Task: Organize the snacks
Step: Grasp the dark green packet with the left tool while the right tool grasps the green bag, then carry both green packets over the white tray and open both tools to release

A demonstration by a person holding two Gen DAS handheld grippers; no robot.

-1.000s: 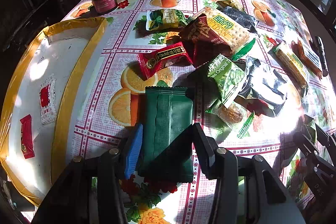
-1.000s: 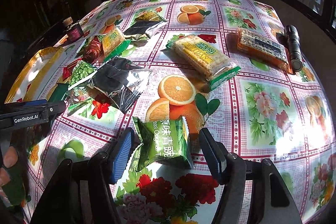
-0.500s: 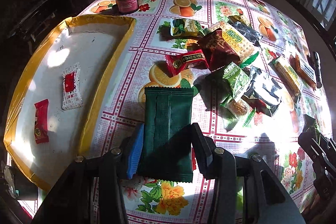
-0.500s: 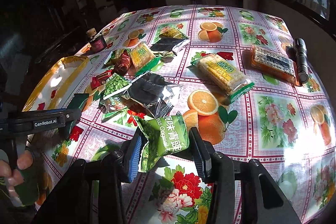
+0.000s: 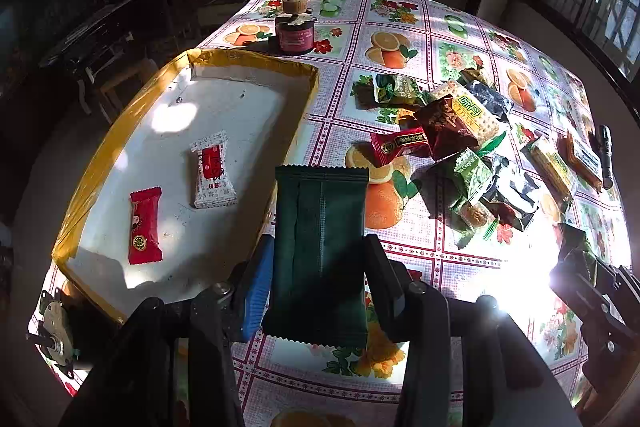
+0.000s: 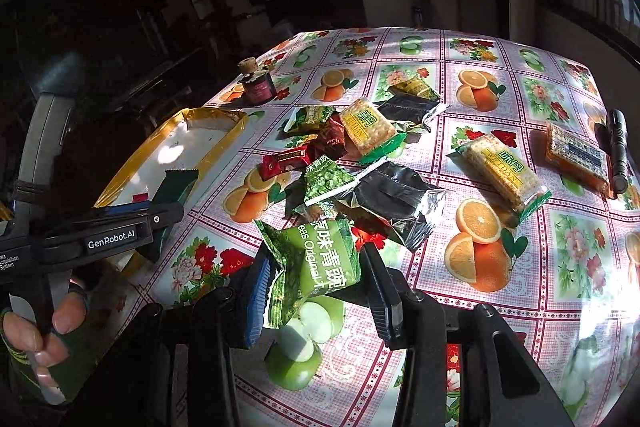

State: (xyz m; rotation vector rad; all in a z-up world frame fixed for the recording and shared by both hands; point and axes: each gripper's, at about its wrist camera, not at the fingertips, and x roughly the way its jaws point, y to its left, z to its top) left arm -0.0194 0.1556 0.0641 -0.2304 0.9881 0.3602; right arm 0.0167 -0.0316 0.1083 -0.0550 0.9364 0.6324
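Left wrist: tray holds two candies.

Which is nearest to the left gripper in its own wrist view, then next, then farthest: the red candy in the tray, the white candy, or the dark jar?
1. Red candy, tray's near left.
2. White candy, farther into the tray.
3. Dark jar, beyond the tray's far end.

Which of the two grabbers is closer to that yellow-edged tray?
The left gripper, holding a dark green packet at the tray edge. The right gripper holds a pea packet farther out over the tablecloth.
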